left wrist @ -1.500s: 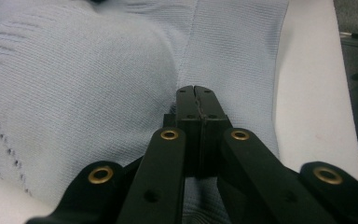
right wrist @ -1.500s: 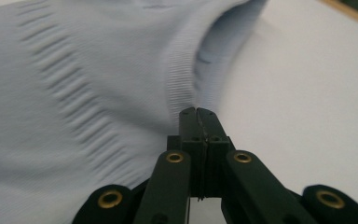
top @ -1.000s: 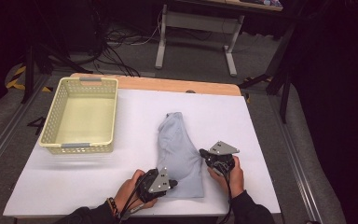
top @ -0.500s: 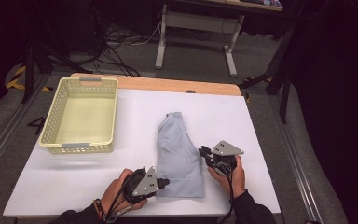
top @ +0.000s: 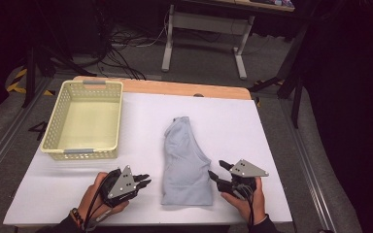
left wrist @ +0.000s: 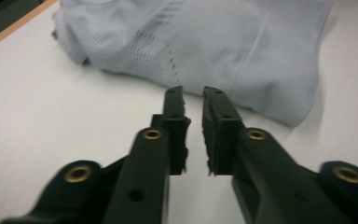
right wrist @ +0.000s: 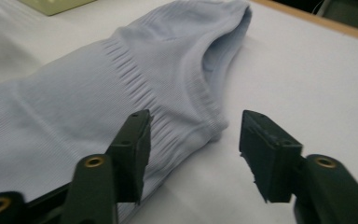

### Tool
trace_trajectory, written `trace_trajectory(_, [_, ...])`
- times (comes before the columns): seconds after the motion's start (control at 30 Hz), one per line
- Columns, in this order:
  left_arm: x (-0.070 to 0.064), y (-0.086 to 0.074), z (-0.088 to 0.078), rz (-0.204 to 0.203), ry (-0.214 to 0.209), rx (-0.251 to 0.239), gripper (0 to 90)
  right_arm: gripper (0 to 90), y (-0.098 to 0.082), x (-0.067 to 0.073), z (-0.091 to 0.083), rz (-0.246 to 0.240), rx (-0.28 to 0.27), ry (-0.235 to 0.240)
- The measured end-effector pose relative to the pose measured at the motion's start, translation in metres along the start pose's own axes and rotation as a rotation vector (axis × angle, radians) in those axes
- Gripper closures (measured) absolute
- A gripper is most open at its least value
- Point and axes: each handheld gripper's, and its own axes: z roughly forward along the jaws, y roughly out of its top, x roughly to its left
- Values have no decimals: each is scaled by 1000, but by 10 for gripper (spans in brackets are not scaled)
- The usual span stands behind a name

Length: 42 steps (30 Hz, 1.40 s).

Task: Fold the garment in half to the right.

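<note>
A pale blue-grey ribbed knit garment (top: 184, 162), folded into a long flat shape, lies on the white table top (top: 281, 141) between the two hand-held grippers. The left gripper (top: 144, 181) sits just off the garment's left edge, near its lower end, tips pointing at the cloth without touching it. In the left gripper view its black jaws stand a narrow gap apart, having just been opening, with nothing between them; the garment (left wrist: 205, 42) lies just ahead of the tips. The right gripper (top: 214, 174) is at the garment's right edge, tips pointing at the cloth. In the right gripper view its jaws are spread wide, having just been opening; one jaw hangs over the garment's ribbed hem (right wrist: 121, 84) and the other over bare table, with the hem's corner in the gap and neither pad pressing on it. A cream perforated plastic basket (top: 58, 121) stands well beyond the left gripper, to its left.
</note>
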Motion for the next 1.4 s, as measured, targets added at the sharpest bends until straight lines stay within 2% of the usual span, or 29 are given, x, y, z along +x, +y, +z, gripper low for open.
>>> trace_trajectory(0.13, [2, -9, -5, -36, 20, 2, 622, 257, -8, 15, -5, 9, 22, 35])
trace_trajectory(0.23, [2, -14, -8, -58, 52, 6, 473, 166, -13, 29, -1, -11, 70, 95])
trace_trajectory(0.33, [3, -18, -10, -83, 47, 2, 340, 122, -17, 39, 4, -34, 113, 128])
trace_trajectory(0.4, [2, -19, -10, -83, 51, 8, 262, 82, -18, 42, 8, -20, 136, 143])
trace_trajectory(0.53, [2, -20, -7, -89, 56, 17, 188, 61, -19, 43, 16, -8, 182, 143])
trace_trajectory(0.63, [1, -20, -5, -89, 59, 26, 164, 61, -20, 44, 22, -7, 233, 135])
trace_trajectory(0.73, [1, -21, 0, -94, 89, 60, 164, 45, -19, 45, 27, -3, 258, 131])
trace_trajectory(0.83, [0, -21, 6, -109, 91, 92, 154, 18, -15, 51, 33, -9, 276, 122])
trace_trajectory(0.93, [-2, -22, 8, -96, 94, 96, 153, 49, -13, 55, 35, -24, 272, 131])
trace_trajectory(1.1, [0, -20, 8, -102, 94, 87, 152, 177, -13, 57, 33, -20, 242, 146])
trace_trajectory(1.4, [2, -16, 6, -111, 91, 56, 145, 571, -12, 58, 32, -24, 193, 199])
